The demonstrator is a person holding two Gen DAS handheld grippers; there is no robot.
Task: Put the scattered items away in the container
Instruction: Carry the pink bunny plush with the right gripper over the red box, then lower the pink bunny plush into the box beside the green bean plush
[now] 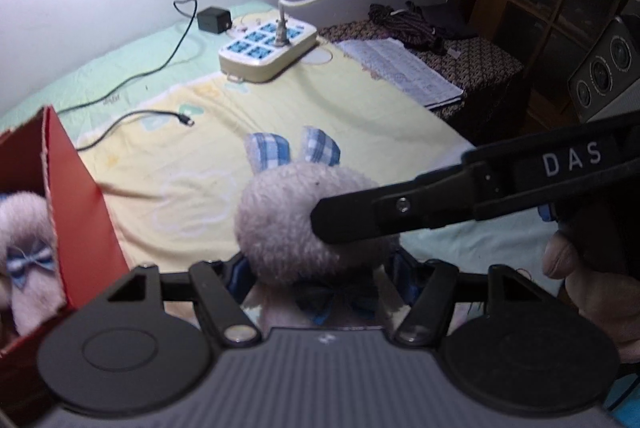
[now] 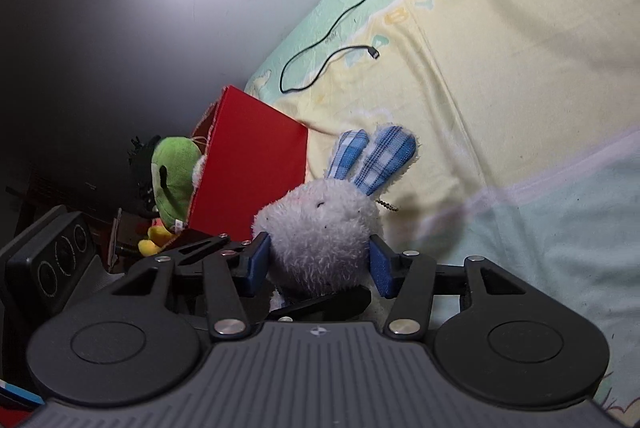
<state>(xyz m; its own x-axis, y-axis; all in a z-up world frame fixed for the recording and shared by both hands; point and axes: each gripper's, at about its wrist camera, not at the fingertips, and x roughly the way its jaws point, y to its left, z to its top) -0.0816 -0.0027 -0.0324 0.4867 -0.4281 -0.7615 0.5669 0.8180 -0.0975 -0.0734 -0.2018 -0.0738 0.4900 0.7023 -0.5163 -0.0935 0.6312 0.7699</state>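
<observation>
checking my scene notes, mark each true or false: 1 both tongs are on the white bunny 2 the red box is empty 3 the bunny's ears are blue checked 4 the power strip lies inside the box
1. True: the right tongs grip the white bunny at its head, the left tongs lower down.
2. False: the red box already holds a plush.
3. True.
4. False: the power strip lies on the bedsheet.

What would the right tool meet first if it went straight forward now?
Probably the white plush rabbit: its head already sits between the right tool's blue pads. Beyond it lies the yellow sheet.
</observation>
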